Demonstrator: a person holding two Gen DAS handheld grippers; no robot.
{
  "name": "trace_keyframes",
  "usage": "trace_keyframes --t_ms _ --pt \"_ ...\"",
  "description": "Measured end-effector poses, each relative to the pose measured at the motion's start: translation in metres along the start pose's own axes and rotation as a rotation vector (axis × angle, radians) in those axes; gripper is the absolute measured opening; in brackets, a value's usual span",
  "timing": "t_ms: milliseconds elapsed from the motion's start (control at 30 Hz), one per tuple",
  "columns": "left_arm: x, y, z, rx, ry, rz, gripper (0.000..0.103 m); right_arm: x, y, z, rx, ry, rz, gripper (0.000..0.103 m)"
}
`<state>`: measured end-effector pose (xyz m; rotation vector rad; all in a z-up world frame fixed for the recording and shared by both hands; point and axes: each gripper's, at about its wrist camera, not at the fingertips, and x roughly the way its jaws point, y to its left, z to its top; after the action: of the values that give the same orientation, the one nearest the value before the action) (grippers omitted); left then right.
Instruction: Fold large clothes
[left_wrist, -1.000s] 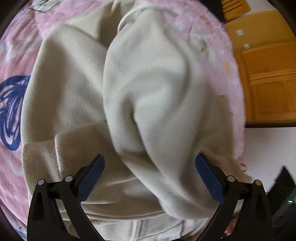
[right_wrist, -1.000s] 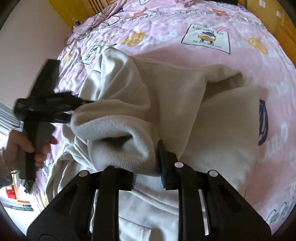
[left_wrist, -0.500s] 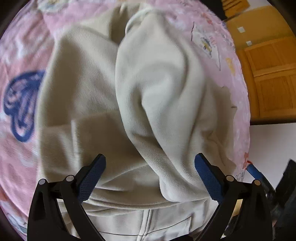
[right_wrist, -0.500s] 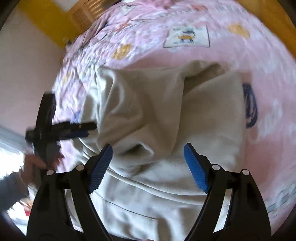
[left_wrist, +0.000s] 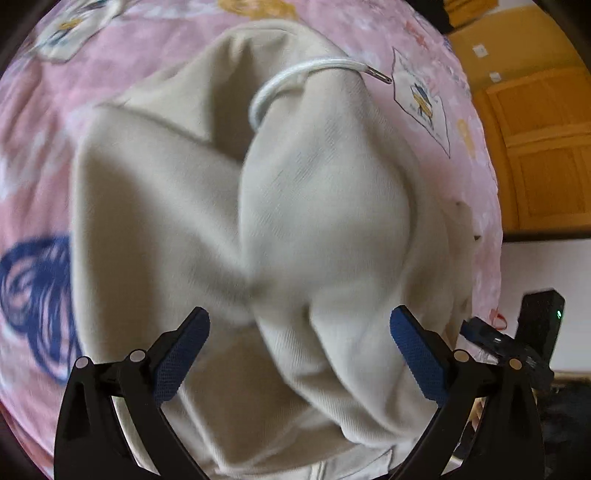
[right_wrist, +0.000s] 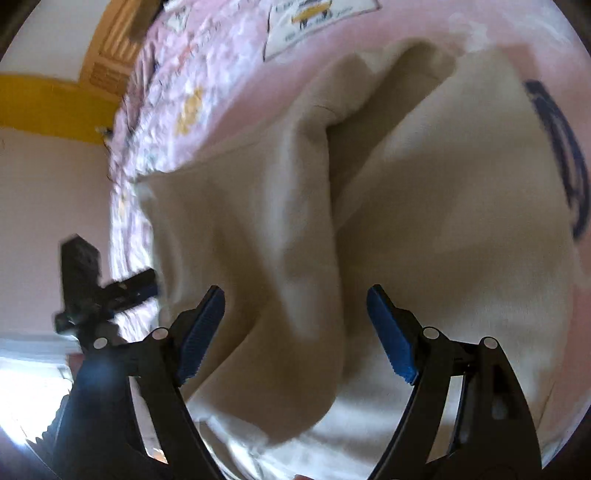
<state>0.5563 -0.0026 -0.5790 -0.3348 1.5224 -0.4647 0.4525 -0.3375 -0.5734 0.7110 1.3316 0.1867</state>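
Note:
A cream hooded sweatshirt (left_wrist: 317, 221) lies folded in a heap on the pink bed, with its white drawstring (left_wrist: 295, 81) looped at the far end. My left gripper (left_wrist: 299, 339) is open and empty above its near part. The sweatshirt also fills the right wrist view (right_wrist: 424, 206), with a sleeve fold (right_wrist: 291, 258) running down the middle. My right gripper (right_wrist: 295, 325) is open and empty, its jaws spread to either side of that fold. The left gripper (right_wrist: 122, 288) shows at the left edge of the right wrist view.
A pink patterned bedspread (left_wrist: 48, 155) with a dark blue print (left_wrist: 33, 295) lies under the garment. Orange wooden cabinets (left_wrist: 543, 155) stand at the right. The bed's edge and a white wall (right_wrist: 48, 192) are at the left in the right wrist view.
My right gripper has let go of the sleeve fold and opened wide. Both grippers have pulled back a little from the garment; the left stayed open.

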Motion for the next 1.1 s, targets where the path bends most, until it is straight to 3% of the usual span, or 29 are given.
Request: trace_keyframes --t_ms 133,167,200,233,267,300,367,533,700,833,933,1000,1100 --pt "0.020 -0.001 0.016 -0.015 0.046 -0.065 0.095 0.023 -0.002 0.016 -0.039 0.039 -0.018 0.075" --pt "0.022 0.000 0.016 -0.016 0.042 -0.070 0.094 0.025 0.001 0.018 -0.060 0.029 -0.032 0.054" --pt "0.022 -0.001 0.015 -0.008 0.027 -0.067 0.092 0.025 0.003 0.019 -0.079 0.025 -0.043 0.041" --pt "0.022 -0.004 0.014 0.005 0.012 -0.063 0.079 0.026 0.004 0.021 -0.094 0.034 -0.023 0.026" --pt "0.021 -0.005 0.012 0.012 0.007 -0.048 0.069 0.026 0.007 0.022 -0.109 0.030 -0.019 0.023" --pt "0.020 -0.005 0.010 0.016 -0.006 -0.036 0.065 0.024 0.010 0.022 -0.132 0.022 -0.029 0.020" --pt "0.013 -0.007 0.003 0.041 -0.023 -0.043 0.040 0.019 0.020 0.022 -0.197 0.009 -0.058 0.013" --pt "-0.011 -0.018 -0.010 0.074 -0.080 -0.001 0.029 -0.004 0.042 0.028 -0.298 -0.034 -0.070 0.012" --pt "-0.046 -0.022 -0.032 0.055 -0.156 -0.004 0.029 -0.028 0.052 0.044 -0.323 -0.037 -0.052 0.012" --pt "-0.060 -0.011 -0.050 0.026 -0.167 0.003 0.029 -0.025 0.051 0.056 -0.282 0.075 -0.053 0.014" --pt "-0.050 -0.003 -0.055 0.016 -0.131 0.026 0.028 -0.012 0.048 0.051 -0.280 0.145 -0.082 0.015" --pt "-0.048 -0.003 -0.057 0.024 -0.120 0.031 0.029 -0.012 0.050 0.047 -0.297 0.155 -0.111 0.016" --pt "-0.049 -0.016 -0.051 0.058 -0.130 0.044 0.041 -0.031 0.057 0.046 -0.295 0.131 -0.128 0.016"
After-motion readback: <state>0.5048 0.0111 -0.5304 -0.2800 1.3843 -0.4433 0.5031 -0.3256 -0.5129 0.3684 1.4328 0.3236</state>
